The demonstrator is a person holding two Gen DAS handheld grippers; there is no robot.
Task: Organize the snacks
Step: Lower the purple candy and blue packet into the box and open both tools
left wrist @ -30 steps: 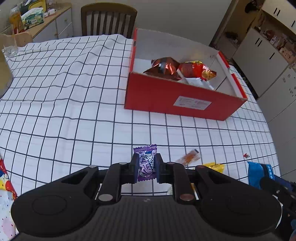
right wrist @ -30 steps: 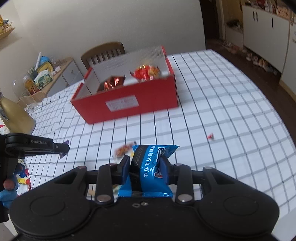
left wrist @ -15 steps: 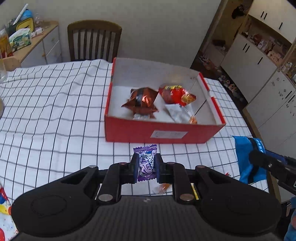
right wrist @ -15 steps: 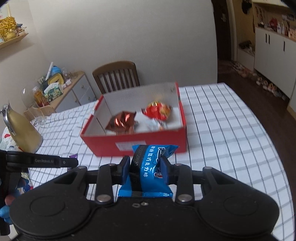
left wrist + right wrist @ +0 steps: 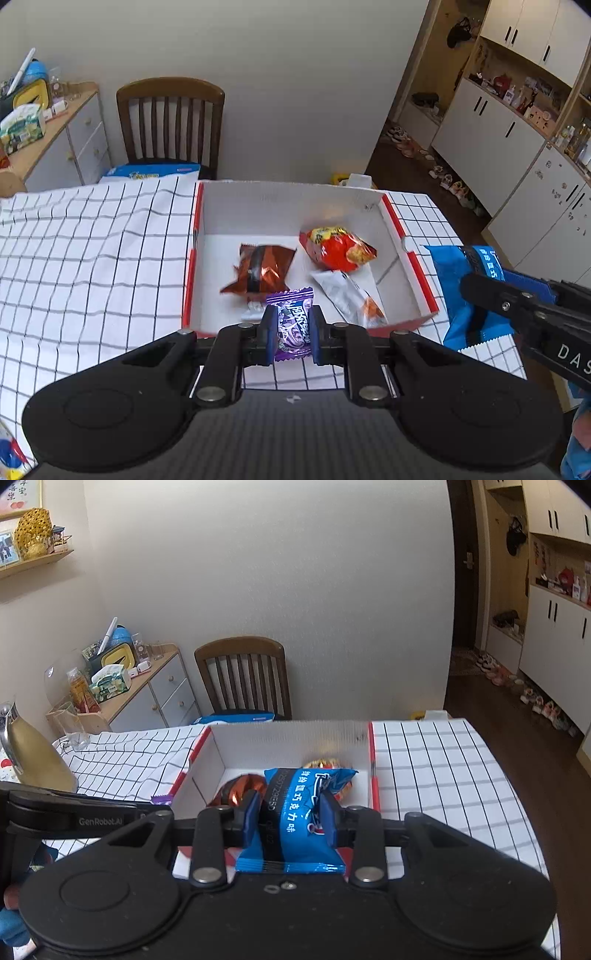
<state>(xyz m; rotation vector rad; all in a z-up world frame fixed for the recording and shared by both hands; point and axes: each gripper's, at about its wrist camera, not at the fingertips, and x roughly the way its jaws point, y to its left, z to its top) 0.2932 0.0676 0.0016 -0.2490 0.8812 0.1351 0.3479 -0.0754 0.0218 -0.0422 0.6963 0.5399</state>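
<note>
My left gripper [image 5: 292,328] is shut on a purple candy packet [image 5: 291,325] and holds it over the near wall of the red box [image 5: 415,266]. My right gripper [image 5: 290,821] is shut on a blue snack packet [image 5: 299,819], also at the box's near edge [image 5: 375,775]; this packet shows at the right of the left wrist view [image 5: 461,280]. In the box lie a brown foil packet [image 5: 264,267], a red and yellow packet [image 5: 336,249] and a white packet [image 5: 351,295].
The box stands on a table with a checked white cloth [image 5: 92,258]. A wooden chair [image 5: 171,122] with a blue box on its seat stands behind it. A gold jug [image 5: 29,757] and a glass stand at the table's left. A sideboard [image 5: 147,690] is beyond.
Both grippers have moved forward and up to the red box with their packets still held. The box now lies just under the fingertips.
</note>
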